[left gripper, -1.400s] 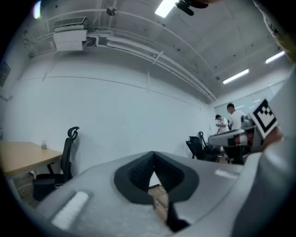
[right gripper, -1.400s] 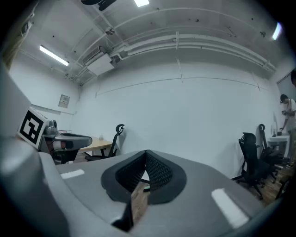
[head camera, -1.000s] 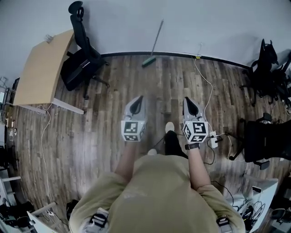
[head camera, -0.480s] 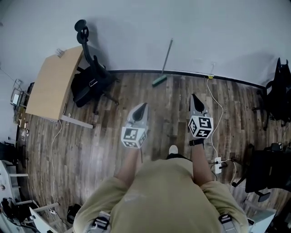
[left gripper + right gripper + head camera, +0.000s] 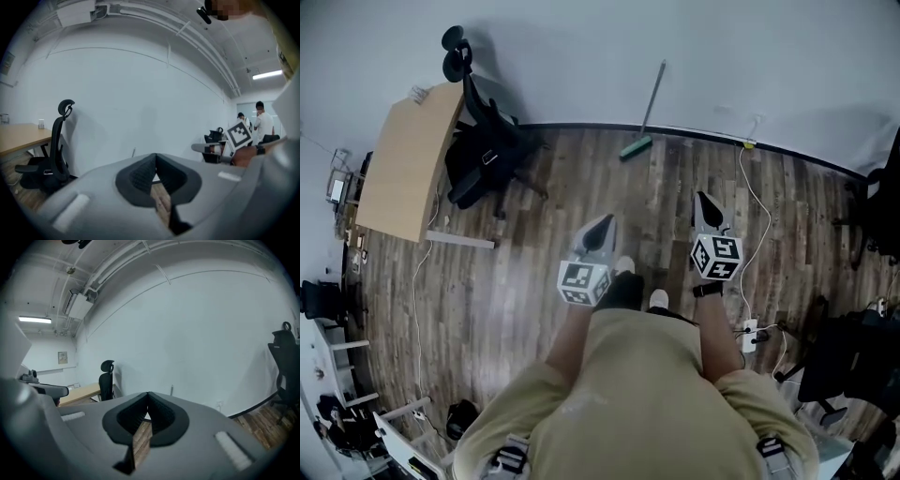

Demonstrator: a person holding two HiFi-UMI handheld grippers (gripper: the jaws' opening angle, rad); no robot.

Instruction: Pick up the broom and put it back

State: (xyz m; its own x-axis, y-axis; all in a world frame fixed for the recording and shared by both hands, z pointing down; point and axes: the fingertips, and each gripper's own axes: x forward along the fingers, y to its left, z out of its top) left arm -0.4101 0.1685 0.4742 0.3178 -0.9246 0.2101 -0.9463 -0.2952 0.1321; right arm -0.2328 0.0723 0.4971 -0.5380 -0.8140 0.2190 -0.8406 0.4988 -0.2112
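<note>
The broom (image 5: 648,101) leans against the white wall at the far side of the room, its green head (image 5: 635,147) on the wooden floor. Both grippers are held out in front of the person, well short of it. My left gripper (image 5: 605,223) is shut and empty, pointing toward the wall. My right gripper (image 5: 703,199) is also shut with nothing in it, to the right of the broom's line. In the left gripper view the broom handle (image 5: 133,152) shows just over the jaws. The right gripper view shows the handle (image 5: 171,389) as a thin line against the wall.
A wooden desk (image 5: 408,159) and a black office chair (image 5: 483,141) stand at the left by the wall. A white cable (image 5: 754,192) runs across the floor to a power strip (image 5: 748,334) on the right. More black chairs (image 5: 881,211) stand far right. Two people (image 5: 259,123) stand in the distance.
The person has walked toward the wall, carrying both shut grippers forward. The broom still leans in the same spot.
</note>
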